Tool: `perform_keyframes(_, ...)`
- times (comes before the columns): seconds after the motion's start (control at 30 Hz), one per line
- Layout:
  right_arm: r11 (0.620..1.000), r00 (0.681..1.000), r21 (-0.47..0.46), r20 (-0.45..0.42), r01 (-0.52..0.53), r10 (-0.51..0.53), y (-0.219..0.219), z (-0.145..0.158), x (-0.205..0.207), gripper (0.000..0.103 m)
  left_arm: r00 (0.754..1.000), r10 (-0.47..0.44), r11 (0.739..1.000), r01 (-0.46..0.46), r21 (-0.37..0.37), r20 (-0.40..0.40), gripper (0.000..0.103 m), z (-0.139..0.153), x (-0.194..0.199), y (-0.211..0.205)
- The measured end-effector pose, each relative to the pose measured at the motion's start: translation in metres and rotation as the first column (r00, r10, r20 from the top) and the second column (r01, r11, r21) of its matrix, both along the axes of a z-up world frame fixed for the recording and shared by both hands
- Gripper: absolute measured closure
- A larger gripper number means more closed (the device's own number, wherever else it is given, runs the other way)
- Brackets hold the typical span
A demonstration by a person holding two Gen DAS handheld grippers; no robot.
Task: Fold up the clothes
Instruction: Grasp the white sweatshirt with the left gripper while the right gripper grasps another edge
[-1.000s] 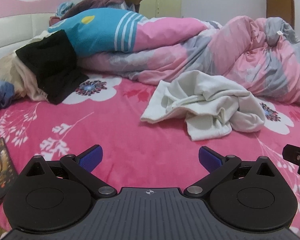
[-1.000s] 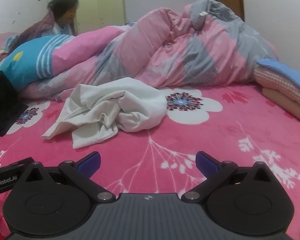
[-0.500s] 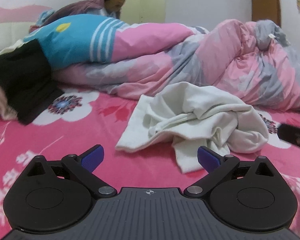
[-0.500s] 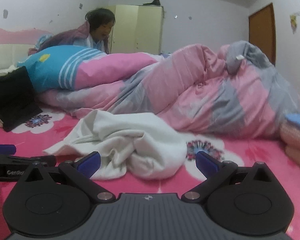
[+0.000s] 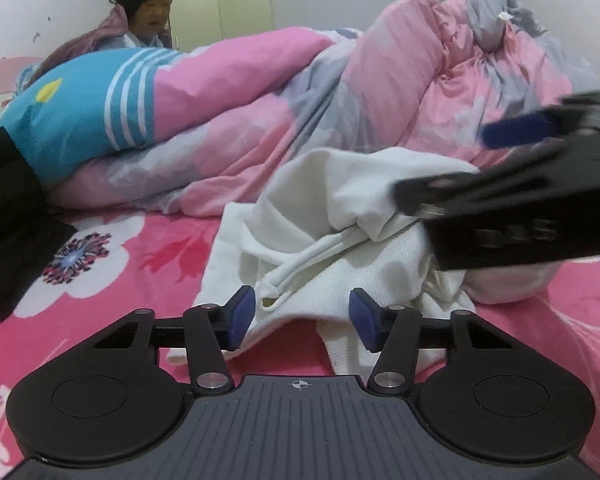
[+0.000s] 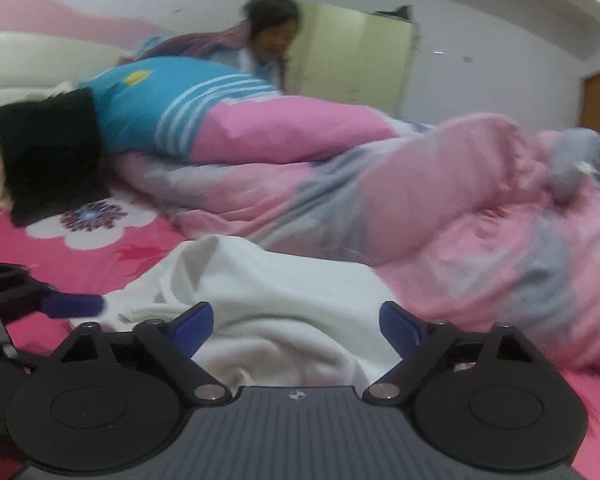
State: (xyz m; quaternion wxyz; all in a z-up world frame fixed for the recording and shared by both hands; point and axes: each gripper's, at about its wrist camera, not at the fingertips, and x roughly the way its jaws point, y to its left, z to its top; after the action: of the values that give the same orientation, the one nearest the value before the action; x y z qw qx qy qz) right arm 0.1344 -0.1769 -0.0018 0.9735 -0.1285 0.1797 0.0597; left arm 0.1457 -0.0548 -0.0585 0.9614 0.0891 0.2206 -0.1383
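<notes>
Lying crumpled on a pink floral bed point(image 5: 148, 264), a white garment point(image 5: 332, 216) sits right ahead of both grippers. Left gripper point(image 5: 302, 316): fingers partly spread, w/ the garment's near hem and a drawstring loop between the blue pads, cloth not pinched. Right gripper point(image 6: 296, 326): fingers spread wide, hovering over the top of the garment point(image 6: 268, 300), nothing gripped (this view is motion-blurred). In the left wrist view the right gripper crosses the frame just beyond and to the right of the fingers, above the cloth. Beyond the fingers, a bunched pink-and-grey duvet point(image 5: 400, 92) runs across the bed; a black cloth point(image 5: 12, 216) lies far left. A person point(image 5: 140, 20) leans over the bedding at the back.
</notes>
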Motion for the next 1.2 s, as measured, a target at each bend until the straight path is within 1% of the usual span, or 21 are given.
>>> perform_keyframes(0.07, 0.998, 0.998, -0.020, -0.014, -0.053, 0.053, 0.007, -0.004, 0.016, 0.020, 1.000, 0.007, 1.000, -0.007, -0.024, -0.018, 0.056, -0.003, 0.003, 0.003)
perform_keyframes(0.13, 0.995, 0.995, -0.041, -0.040, -0.091, 0.089, 0.013, -0.011, 0.032, 0.025, 0.999, 0.008, 0.998, -0.010, -0.056, -0.034, 0.058, -0.005, 0.006, 0.008)
perform_keyframes(0.17, 0.994, 0.994, -0.050, -0.059, -0.100, 0.097, 0.015, -0.015, 0.039, 0.029, 0.999, 0.010, 0.997, -0.012, -0.071, -0.041, 0.059, -0.005, 0.007, 0.011)
perform_keyframes(0.2, 0.993, 0.992, -0.062, -0.081, -0.100, 0.095, 0.014, -0.018, 0.046, 0.039, 0.999, 0.009, 0.996, -0.013, -0.084, -0.045, 0.060, -0.005, 0.007, 0.013)
perform_keyframes(0.23, 0.993, 0.991, -0.064, -0.097, -0.096, 0.089, 0.011, -0.021, 0.051, 0.044, 0.999, 0.009, 0.995, -0.014, -0.097, -0.049, 0.060, -0.005, 0.008, 0.014)
perform_keyframes(0.3, 0.998, 0.995, 0.003, -0.082, -0.058, 0.058, -0.004, -0.015, 0.049, 0.070, 0.999, 0.008, 0.993, -0.014, -0.115, -0.053, 0.061, -0.006, 0.009, 0.017)
perform_keyframes(0.37, 0.997, 0.999, 0.074, -0.052, -0.007, 0.011, -0.022, -0.007, 0.043, 0.076, 0.998, 0.007, 0.993, -0.014, -0.120, -0.057, 0.062, -0.007, 0.010, 0.017)
perform_keyframes(0.43, 0.991, 0.998, 0.117, -0.004, 0.063, -0.063, -0.041, 0.001, 0.034, 0.076, 0.998, 0.007, 0.993, -0.014, -0.120, -0.059, 0.062, -0.008, 0.010, 0.017)
perform_keyframes(0.5, 0.978, 0.989, 0.153, 0.032, 0.139, -0.145, -0.059, 0.006, 0.028, 0.077, 0.998, 0.008, 0.992, -0.015, -0.124, -0.058, 0.062, -0.008, 0.011, 0.018)
perform_keyframes(0.53, 0.966, 0.982, 0.187, 0.038, 0.175, -0.186, -0.071, 0.007, 0.023, 0.077, 0.998, 0.009, 0.992, -0.016, -0.127, -0.057, 0.063, -0.008, 0.011, 0.018)
perform_keyframes(0.6, 0.928, 0.965, 0.283, 0.029, 0.243, -0.261, -0.099, 0.004, 0.010, 0.078, 0.998, 0.011, 0.991, -0.019, -0.136, -0.057, 0.065, -0.008, 0.011, 0.020)
perform_keyframes(0.7, 0.844, 0.929, 0.420, 0.002, 0.334, -0.369, -0.142, 0.000, -0.009, 0.079, 0.998, 0.013, 0.989, -0.021, -0.146, -0.061, 0.067, -0.009, 0.012, 0.021)
perform_keyframes(0.83, 0.694, 0.871, 0.575, -0.069, 0.433, -0.486, -0.196, -0.008, -0.035, 0.081, 0.998, 0.015, 0.989, -0.023, -0.146, -0.058, 0.071, -0.009, 0.012, 0.022)
perform_keyframes(0.9, 0.628, 0.856, 0.622, -0.140, 0.467, -0.497, -0.215, -0.023, -0.045, 0.082, 0.998, 0.017, 0.989, -0.025, -0.147, -0.056, 0.074, -0.009, 0.011, 0.022)
perform_keyframes(1.0, 0.498, 0.834, 0.706, -0.244, 0.503, -0.496, -0.238, -0.048, -0.062, 0.087, 0.998, 0.024, 0.987, -0.032, -0.158, -0.055, 0.082, -0.009, 0.011, 0.024)
perform_keyframes(1.03, 0.471, 0.834, 0.728, -0.254, 0.498, -0.489, -0.241, -0.051, -0.068, 0.088, 0.998, 0.026, 0.986, -0.034, -0.162, -0.055, 0.085, -0.009, 0.011, 0.024)
perform_keyframes(1.07, 0.455, 0.839, 0.746, -0.251, 0.486, -0.483, -0.243, -0.051, -0.073, 0.090, 0.998, 0.028, 0.985, -0.037, -0.166, -0.052, 0.087, -0.008, 0.011, 0.025)
perform_keyframes(1.1, 0.439, 0.843, 0.764, -0.249, 0.474, -0.477, -0.244, -0.051, -0.079, 0.093, 0.998, 0.031, 0.985, -0.039, -0.170, -0.050, 0.088, -0.007, 0.010, 0.025)
perform_keyframes(1.13, 0.422, 0.847, 0.781, -0.245, 0.461, -0.471, -0.245, -0.051, -0.085, 0.093, 0.998, 0.033, 0.984, -0.041, -0.173, -0.048, 0.088, -0.006, 0.010, 0.025)
perform_keyframes(1.17, 0.415, 0.851, 0.792, -0.238, 0.449, -0.468, -0.246, -0.049, -0.089, 0.094, 0.998, 0.035, 0.984, -0.044, -0.174, -0.051, 0.088, -0.005, 0.009, 0.025)
perform_keyframes(1.2, 0.420, 0.853, 0.792, -0.229, 0.443, -0.468, -0.247, -0.044, -0.094, 0.095, 0.998, 0.038, 0.984, -0.046, -0.174, -0.054, 0.087, -0.004, 0.008, 0.026)
